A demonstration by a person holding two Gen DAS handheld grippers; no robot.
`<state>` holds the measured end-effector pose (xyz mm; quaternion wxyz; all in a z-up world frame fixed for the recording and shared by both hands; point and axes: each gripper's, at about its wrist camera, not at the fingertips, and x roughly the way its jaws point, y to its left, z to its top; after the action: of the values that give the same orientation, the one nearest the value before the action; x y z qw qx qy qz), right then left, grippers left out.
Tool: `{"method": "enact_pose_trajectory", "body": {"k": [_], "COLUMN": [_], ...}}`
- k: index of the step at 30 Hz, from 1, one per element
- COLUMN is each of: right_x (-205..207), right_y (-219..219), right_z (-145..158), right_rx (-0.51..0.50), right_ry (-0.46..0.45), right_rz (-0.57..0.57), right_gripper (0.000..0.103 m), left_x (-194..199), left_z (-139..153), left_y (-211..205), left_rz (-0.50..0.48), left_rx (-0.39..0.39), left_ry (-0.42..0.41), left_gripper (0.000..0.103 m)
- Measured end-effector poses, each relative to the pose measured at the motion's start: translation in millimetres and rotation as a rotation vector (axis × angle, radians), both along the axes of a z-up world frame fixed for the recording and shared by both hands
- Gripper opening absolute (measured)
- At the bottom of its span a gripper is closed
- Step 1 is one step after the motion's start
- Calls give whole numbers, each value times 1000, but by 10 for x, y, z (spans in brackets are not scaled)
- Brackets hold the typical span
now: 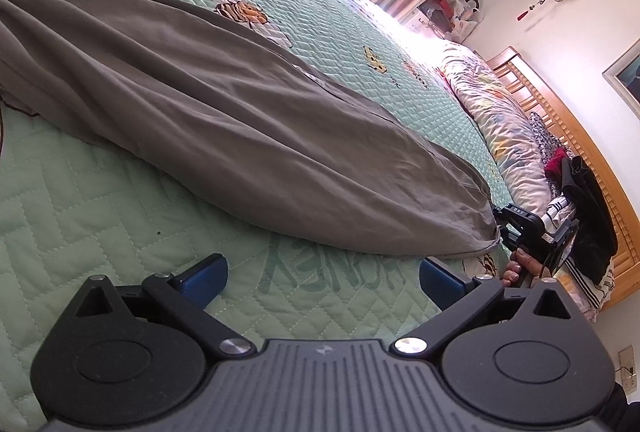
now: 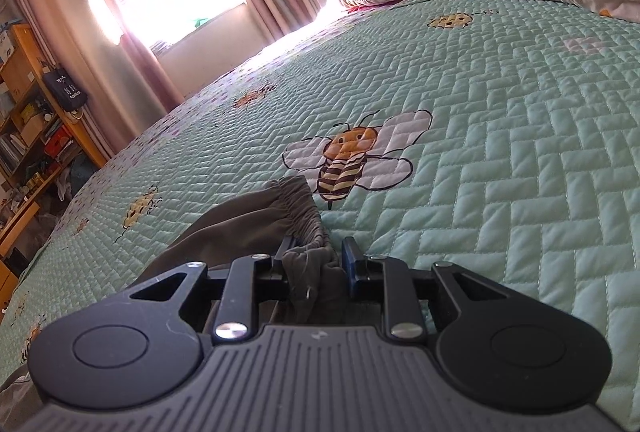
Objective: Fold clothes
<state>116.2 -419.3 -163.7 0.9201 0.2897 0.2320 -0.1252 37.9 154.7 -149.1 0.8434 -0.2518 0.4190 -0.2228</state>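
Grey-brown elastic-waisted trousers [image 1: 224,120] are lying along the green quilted bed [image 1: 100,200], right gripper [image 2: 314,256] clamping one end, left gripper [image 1: 320,272] hovering wide apart and empty; next fold probably needs its grasp.

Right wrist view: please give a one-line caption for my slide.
Right gripper clamps the gathered edge of grey trousers on a green bee-patterned quilt.

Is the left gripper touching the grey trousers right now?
Apart. The left wrist view shows the left gripper open over bare quilt, short of the grey trousers.
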Motion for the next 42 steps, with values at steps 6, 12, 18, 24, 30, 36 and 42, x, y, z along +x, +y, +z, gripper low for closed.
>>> {"method": "enact_pose_trajectory", "body": {"k": [6, 12, 18, 24, 30, 36, 42], "right_x": [-19, -19, -29, 65, 252, 357, 262], "right_y": [21, 265, 768, 1367, 2255, 3567, 4973], "right_z": [22, 223, 587, 896, 1160, 1428, 1363], "right_rx": [-6, -187, -396, -541, -657, -696, -740], "right_ry": [-4, 2, -47, -65, -103, -179, -209], "right_rz": [0, 7, 88, 189, 329, 509, 701], "right_gripper": [25, 21, 21, 20, 20, 19, 19], "left_x": [-17, -41, -84, -197, -376, -644, -916], "left_z": [-22, -58, -77, -69, -52, -47, -86], "left_y": [18, 77, 149, 286, 588, 956, 1252], "left_rz": [3, 4, 6, 18, 74, 128, 177], "left_rx": [-18, -56, -99, -151, -214, -264, -277], "left_ry": [-10, -23, -35, -43, -62, -80, -87], "left_gripper": [102, 102, 102, 102, 102, 102, 102]}}
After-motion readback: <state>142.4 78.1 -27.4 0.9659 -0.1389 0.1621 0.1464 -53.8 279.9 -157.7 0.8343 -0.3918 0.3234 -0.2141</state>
